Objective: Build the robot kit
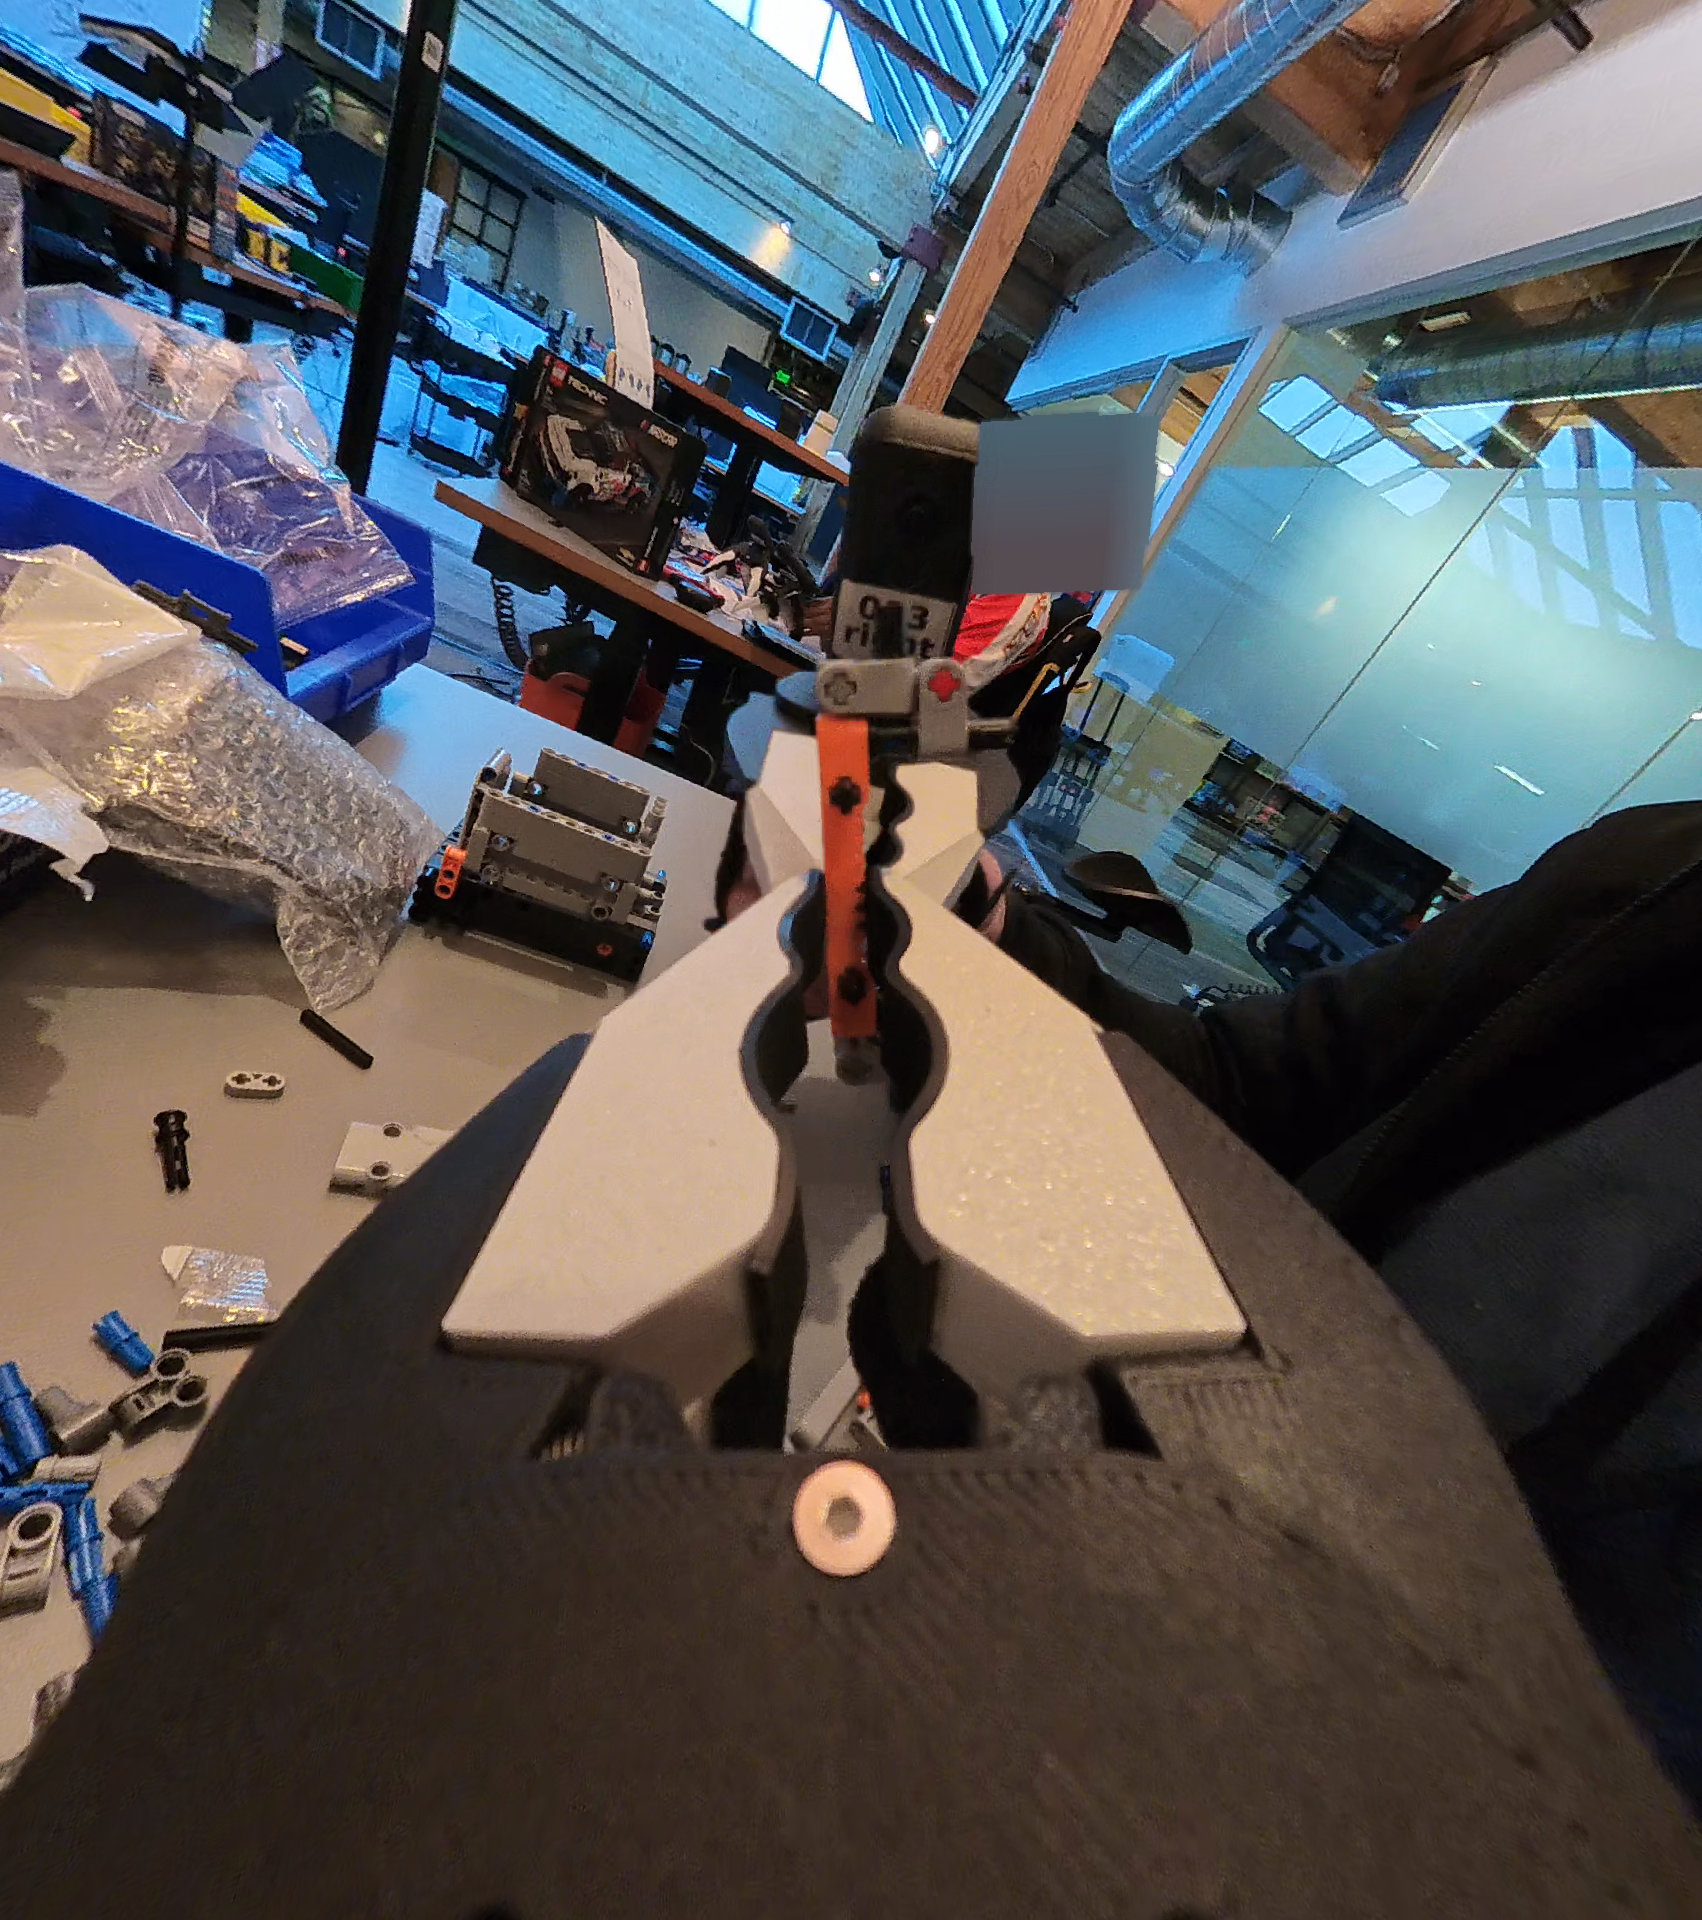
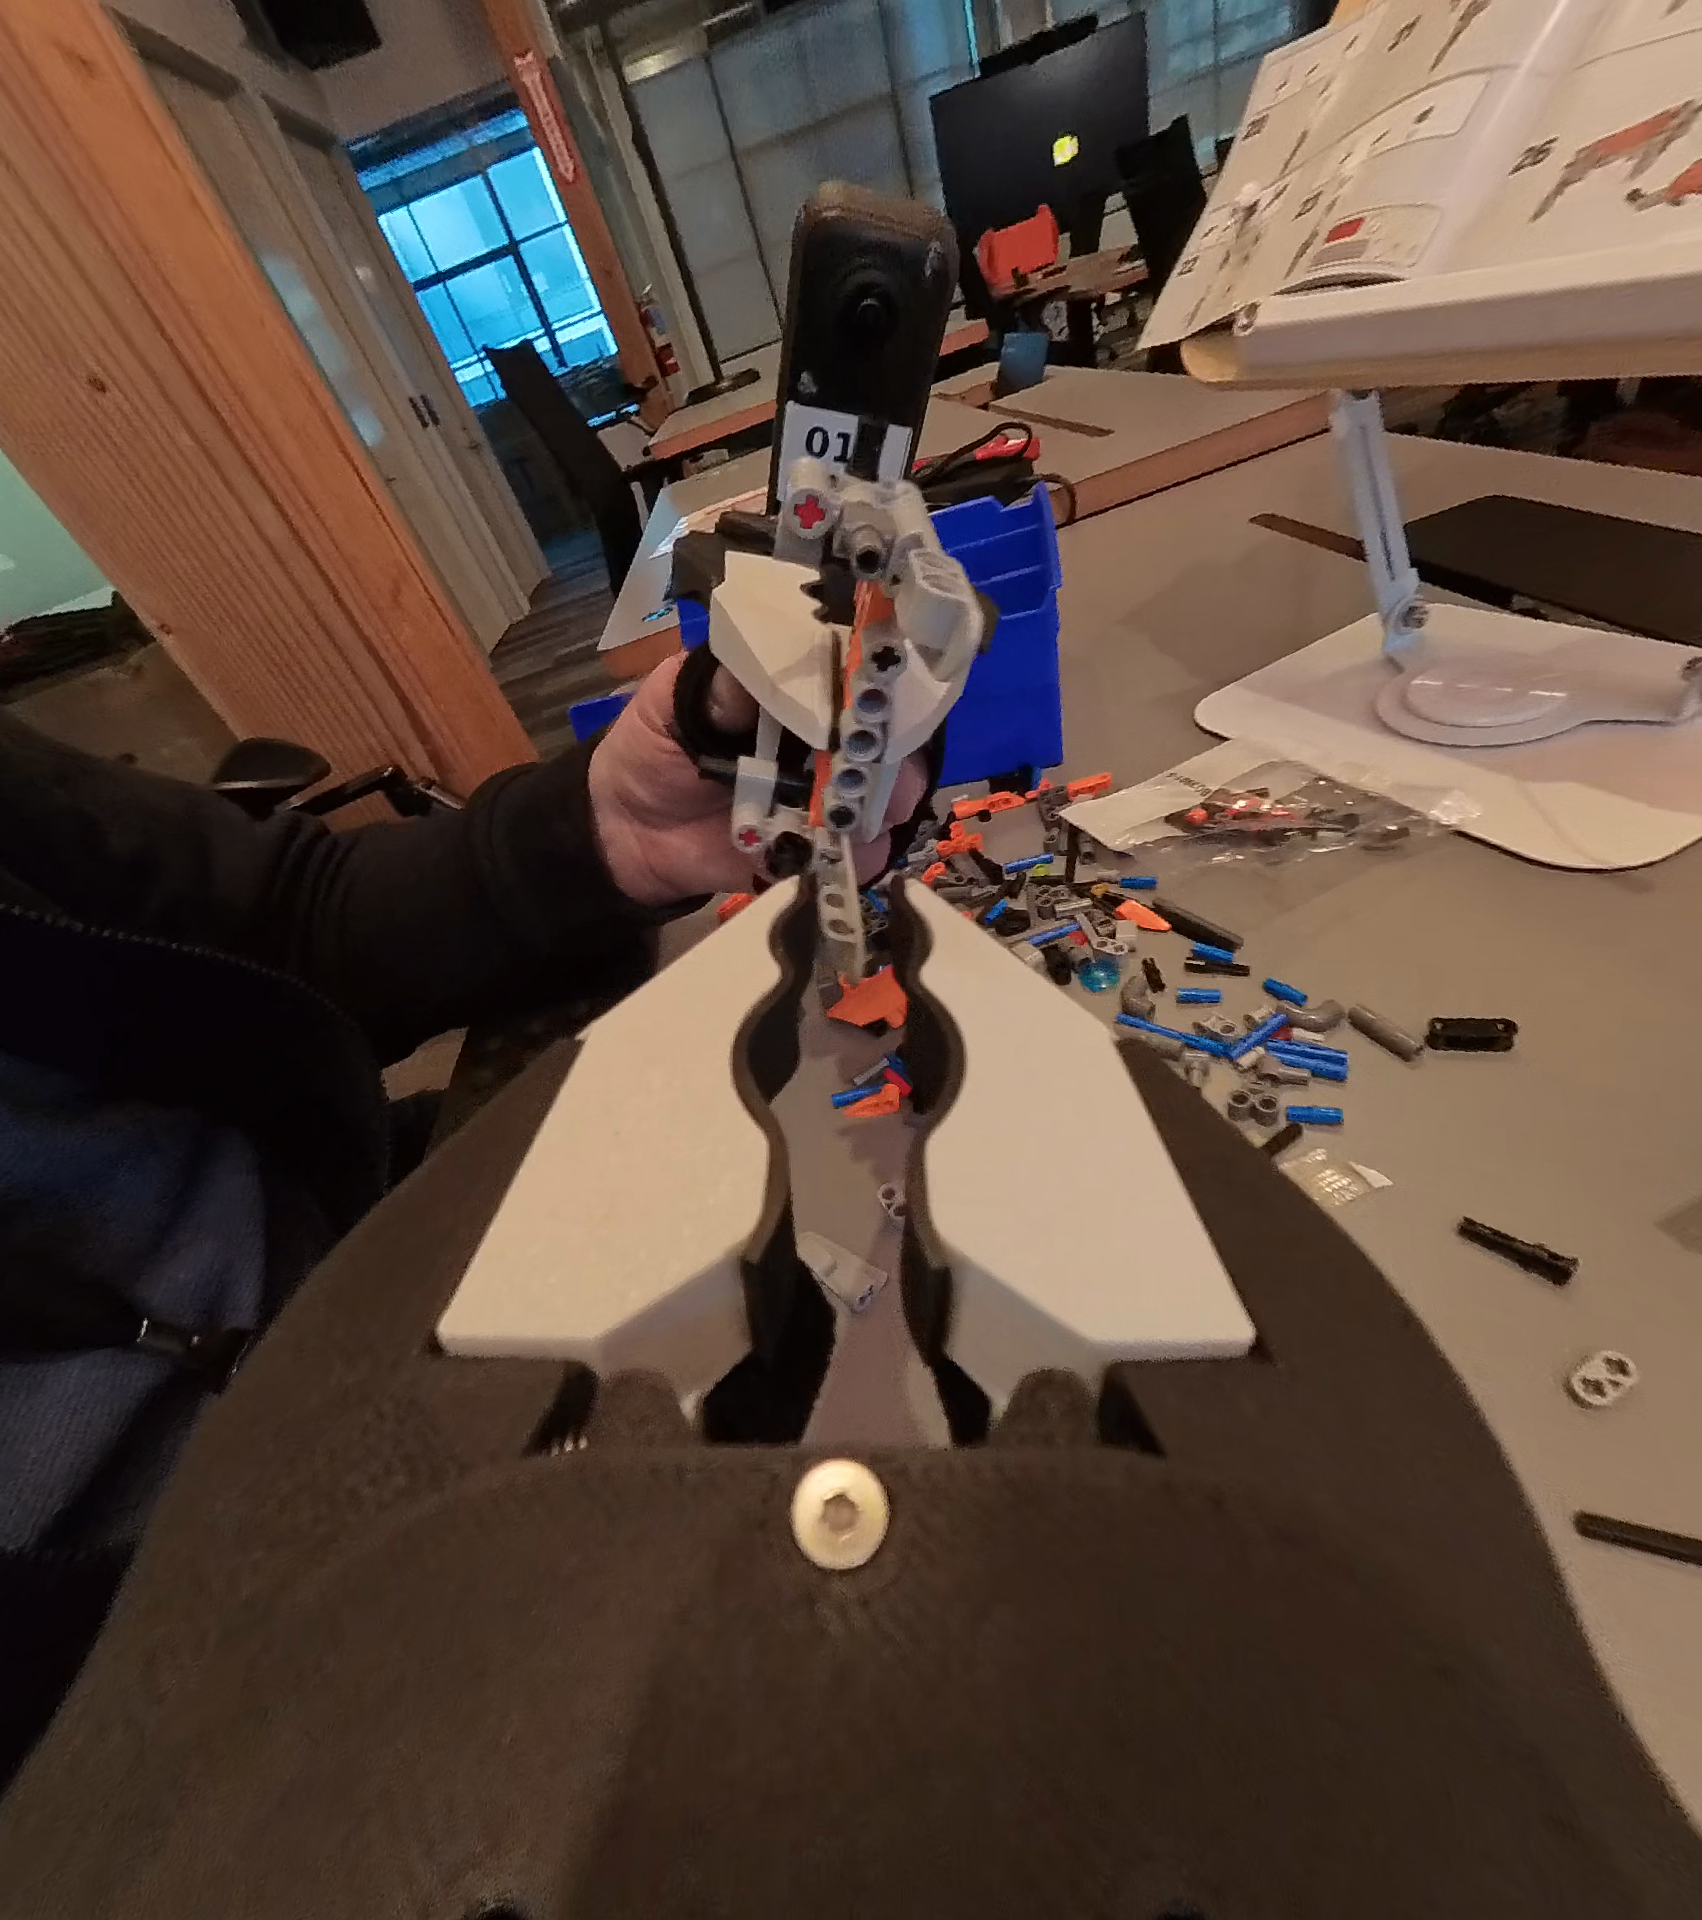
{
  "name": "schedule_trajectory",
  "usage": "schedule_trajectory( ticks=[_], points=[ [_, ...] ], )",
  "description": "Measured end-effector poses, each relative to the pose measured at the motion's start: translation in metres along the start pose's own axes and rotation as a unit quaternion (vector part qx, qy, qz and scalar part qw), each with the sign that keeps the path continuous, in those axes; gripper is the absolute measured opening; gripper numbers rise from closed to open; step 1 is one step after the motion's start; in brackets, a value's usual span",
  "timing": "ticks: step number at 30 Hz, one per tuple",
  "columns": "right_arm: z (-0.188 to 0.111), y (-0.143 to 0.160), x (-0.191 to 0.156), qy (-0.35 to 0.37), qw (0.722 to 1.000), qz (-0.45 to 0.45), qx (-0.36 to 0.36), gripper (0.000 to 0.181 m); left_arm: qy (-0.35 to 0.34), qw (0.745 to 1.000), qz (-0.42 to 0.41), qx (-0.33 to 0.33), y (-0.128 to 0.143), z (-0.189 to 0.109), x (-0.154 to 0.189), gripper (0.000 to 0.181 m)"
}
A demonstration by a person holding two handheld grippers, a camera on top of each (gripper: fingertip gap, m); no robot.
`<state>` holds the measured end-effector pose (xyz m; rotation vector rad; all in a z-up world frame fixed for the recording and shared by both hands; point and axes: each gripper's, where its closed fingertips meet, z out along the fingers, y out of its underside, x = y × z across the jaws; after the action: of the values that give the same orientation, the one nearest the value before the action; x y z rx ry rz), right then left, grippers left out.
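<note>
Both grippers meet mid-air; left gripper (image 1: 845, 914) fingers clenched on orange beam (image 1: 845, 883); right gripper (image 2: 852, 914) fingers clamp grey-orange brick assembly (image 2: 852, 727) at 12 o'clock; loose pins (image 2: 1231, 1029) on desk (image 2: 1553, 1039) at 2 o'clock.

White-fingered black claw (image 1: 852, 935), seemingly dark sleeve (image 2: 359, 914)

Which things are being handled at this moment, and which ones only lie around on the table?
In hand: brick assembly, gripped by the left gripper and the right gripper.

Lying about: loose pieces, grey built block, blue bin, bubble wrap, open booklet.
</note>
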<state>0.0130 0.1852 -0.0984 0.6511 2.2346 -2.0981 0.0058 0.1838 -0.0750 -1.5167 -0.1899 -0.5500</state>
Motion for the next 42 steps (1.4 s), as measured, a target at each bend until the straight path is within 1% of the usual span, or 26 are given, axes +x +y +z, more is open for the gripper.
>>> schedule_trajectory(
  ticks=[1, 6, 13, 20, 26, 28, 30, 32, 34, 36, 38, 40, 42],
  points=[
    [0.002, 0.001, -0.003, -0.005, 1.0, -0.003, -0.004, 0.005, -0.002, 1.0, 0.003, 0.0, 0.0, 0.001, 0.0, 0.004],
    [0.005, 0.001, -0.004, -0.016, 1.0, 0.021, 0.004, 0.004, -0.006, 1.0, -0.002, 0.015, -0.003, 0.0, -0.002, 0.003],
    [0.009, 0.002, -0.004, -0.017, 0.999, 0.03, 0.004, 0.004, -0.013, 0.999, 0.001, 0.031, -0.008, -0.001, -0.003, 0.004],
    [0.004, -0.003, -0.005, -0.021, 0.999, 0.029, 0.013, 0.003, -0.003, 1.0, -0.003, 0.017, -0.004, 0.001, 0.0, 0.004],
    [0.002, -0.004, -0.004, -0.015, 0.999, 0.026, 0.016, 0.003, -0.005, 1.0, -0.011, 0.019, -0.004, 0.0, -0.002, 0.003],
    [0.002, -0.004, -0.003, -0.016, 0.999, 0.034, 0.017, 0.008, -0.014, 1.0, -0.016, 0.02, -0.003, -0.001, -0.006, 0.004],
    [-0.004, -0.009, 0.006, 0.008, 0.999, 0.031, 0.032, 0.021, -0.023, 0.999, -0.025, 0.023, -0.004, -0.004, -0.011, 0.004],
    [-0.015, -0.014, 0.019, 0.057, 0.997, 0.014, 0.042, 0.023, -0.056, 0.998, -0.019, 0.014, -0.001, -0.006, -0.021, 0.004],
    [-0.024, -0.016, 0.027, 0.107, 0.993, -0.023, 0.036, 0.021, -0.092, 0.996, 0.003, -0.004, 0.003, -0.006, -0.027, 0.004],
    [-0.029, -0.018, 0.034, 0.169, 0.982, -0.077, 0.024, 0.024, -0.129, 0.991, 0.03, -0.023, 0.006, -0.005, -0.032, 0.004],
    [-0.029, -0.019, 0.036, 0.227, 0.962, -0.152, -0.003, 0.035, -0.15, 0.988, 0.034, -0.027, 0.007, -0.003, -0.036, 0.004],
    [-0.025, -0.021, 0.032, 0.262, 0.937, -0.227, -0.029, 0.049, -0.166, 0.985, 0.027, -0.034, 0.01, -0.003, -0.041, 0.004],
    [-0.017, -0.017, 0.033, 0.289, 0.913, -0.281, -0.063, 0.073, -0.174, 0.984, 0.024, -0.042, 0.013, -0.002, -0.042, 0.004]
  ],
)
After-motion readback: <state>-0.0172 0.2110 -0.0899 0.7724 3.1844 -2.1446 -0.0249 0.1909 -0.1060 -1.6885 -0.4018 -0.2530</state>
